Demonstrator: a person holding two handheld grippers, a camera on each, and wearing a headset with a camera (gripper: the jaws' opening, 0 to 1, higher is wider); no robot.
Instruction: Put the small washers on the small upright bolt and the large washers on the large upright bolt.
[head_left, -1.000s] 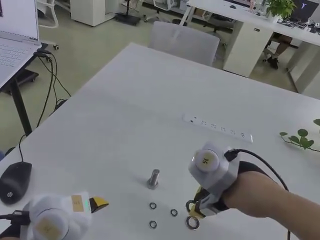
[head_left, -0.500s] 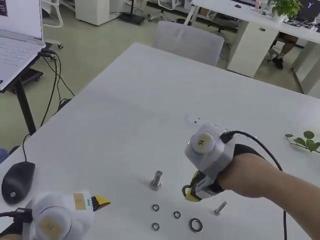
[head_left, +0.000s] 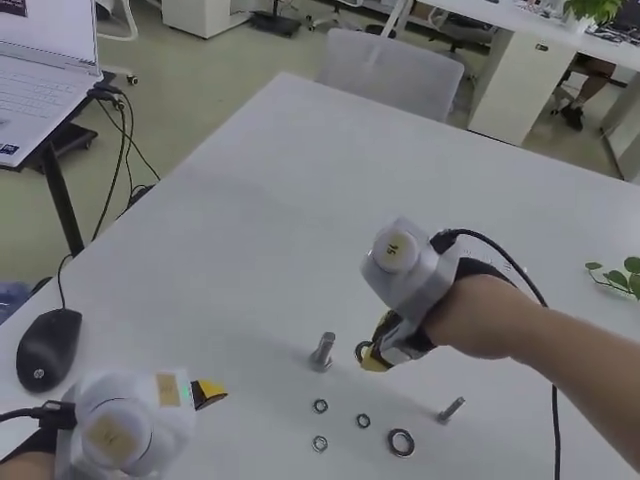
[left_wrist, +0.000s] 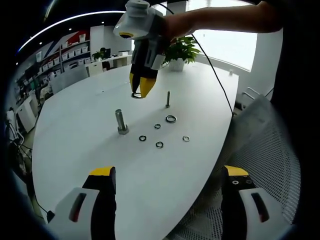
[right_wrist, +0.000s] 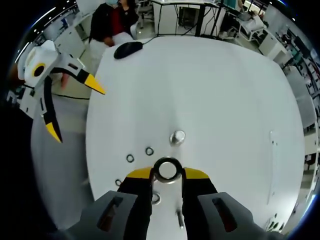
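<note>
We see the right gripper (head_left: 368, 355) pinching a large washer (right_wrist: 158, 170) above the table (head_left: 300, 200), just right of the upright large bolt (head_left: 322, 352) and not yet over it. The left gripper (left_wrist: 169, 172) hangs with its jaws spread at the near edge. Three small washers (head_left: 320, 406), a second large washer (head_left: 401, 441) and the small bolt (head_left: 450, 409) sit near that edge. Open tabletop stretches toward the far edge.
</note>
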